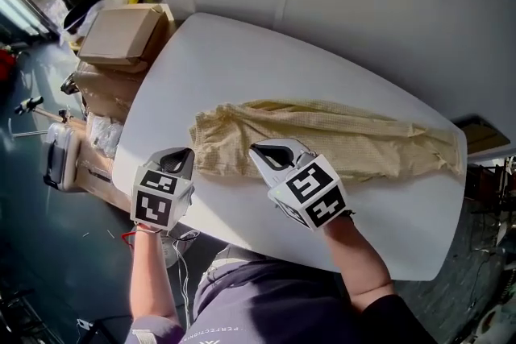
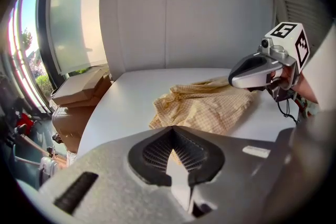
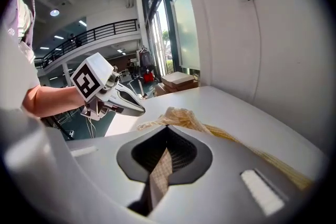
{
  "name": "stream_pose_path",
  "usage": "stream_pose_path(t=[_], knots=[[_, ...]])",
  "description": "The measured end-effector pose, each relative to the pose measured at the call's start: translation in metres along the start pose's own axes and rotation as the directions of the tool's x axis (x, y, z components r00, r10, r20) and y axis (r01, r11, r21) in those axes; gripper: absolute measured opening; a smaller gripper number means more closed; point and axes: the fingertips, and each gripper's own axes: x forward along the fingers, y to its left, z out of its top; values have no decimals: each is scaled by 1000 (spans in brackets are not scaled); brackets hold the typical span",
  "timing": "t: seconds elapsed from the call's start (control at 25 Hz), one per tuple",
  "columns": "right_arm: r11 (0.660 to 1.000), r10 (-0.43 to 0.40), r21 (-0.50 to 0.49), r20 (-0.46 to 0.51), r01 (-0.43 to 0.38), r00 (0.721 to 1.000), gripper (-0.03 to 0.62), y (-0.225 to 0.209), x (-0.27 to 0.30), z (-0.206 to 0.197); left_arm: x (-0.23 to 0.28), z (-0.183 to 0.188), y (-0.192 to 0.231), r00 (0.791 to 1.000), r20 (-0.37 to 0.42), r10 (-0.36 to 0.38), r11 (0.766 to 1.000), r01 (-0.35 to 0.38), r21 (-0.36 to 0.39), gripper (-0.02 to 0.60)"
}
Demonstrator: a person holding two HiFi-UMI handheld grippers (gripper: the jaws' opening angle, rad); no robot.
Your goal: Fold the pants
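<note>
Pale yellow checked pants [image 1: 347, 141] lie stretched across the white table [image 1: 242, 60], waistband to the left and legs running right. My right gripper [image 1: 262, 151] is over the waist end, shut on a strip of the checked cloth, which rises bunched to its tip [image 3: 163, 160]. My left gripper [image 1: 187, 153] is shut at the waistband's near left corner. In the left gripper view [image 2: 178, 157] the pants [image 2: 205, 107] lie flat ahead. Whether any cloth is pinched there does not show.
Cardboard boxes [image 1: 121, 32] are stacked off the table's left end, beside a window. A white wall runs close behind the table. The table's near edge [image 1: 201, 234] is just under my hands. A cable dangles from the right gripper [image 2: 286, 110].
</note>
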Motion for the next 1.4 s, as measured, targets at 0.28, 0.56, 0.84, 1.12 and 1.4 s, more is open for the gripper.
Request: stream_pose_path(t=[0.28, 0.56, 0.84, 1.12, 1.4], knots=[[994, 97, -44, -49, -99, 994, 69, 42, 55, -3, 7, -24, 12, 999, -41, -13, 1000, 12, -1, -2], [977, 117, -161, -160, -143, 980, 192, 64, 97, -21, 12, -34, 19, 998, -48, -35, 999, 34, -20, 13], [959, 93, -231, -281, -161, 955, 224, 73, 119, -49, 22, -31, 26, 998, -45, -39, 999, 38, -25, 38], [963, 48, -238, -317, -128, 947, 199, 67, 127, -60, 29, -24, 26, 997, -47, -62, 998, 61, -13, 41], [978, 42, -185, -278, -97, 960, 52, 60, 121, -54, 31, -20, 23, 996, -54, -67, 998, 67, 7, 41]])
